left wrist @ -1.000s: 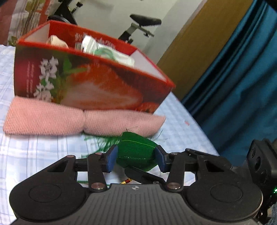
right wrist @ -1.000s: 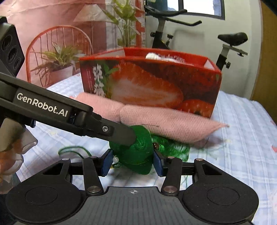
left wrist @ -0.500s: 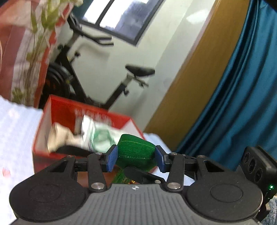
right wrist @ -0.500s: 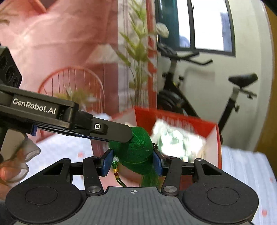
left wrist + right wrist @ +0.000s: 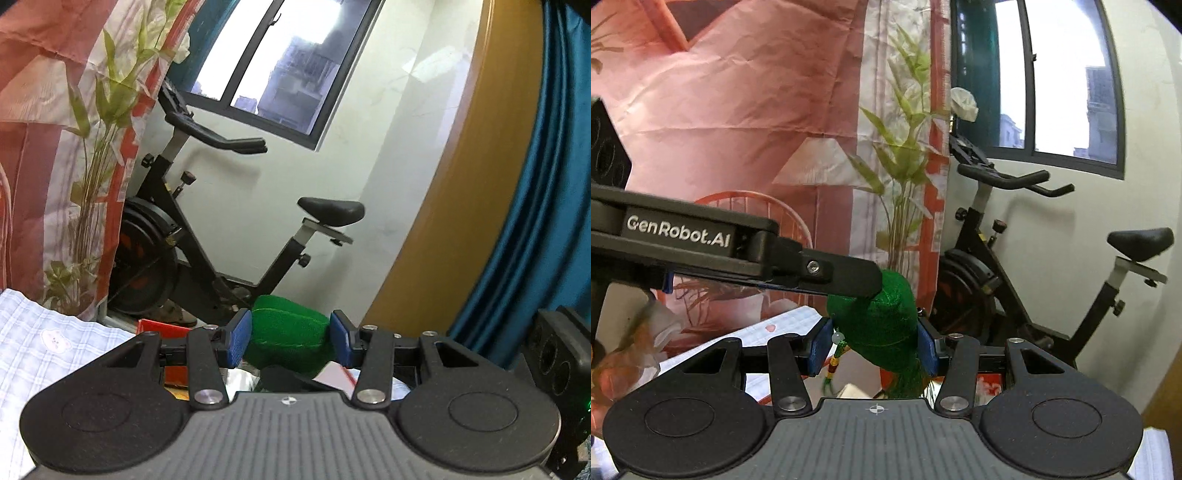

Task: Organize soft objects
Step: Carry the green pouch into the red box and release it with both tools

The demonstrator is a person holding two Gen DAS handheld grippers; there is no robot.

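A black exercise bike [image 5: 207,236] stands by the white wall. A window [image 5: 273,62] is above the bike. A pink curtain with green leaves [image 5: 750,110] hangs left of it, a blue curtain [image 5: 535,203] right.

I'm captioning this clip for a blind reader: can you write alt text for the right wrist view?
Both grippers clamp one green fabric pouch in mid-air: the right gripper from below, the left gripper reaching in from the left. A beaded green tassel dangles from it, with an exercise bike and window behind.
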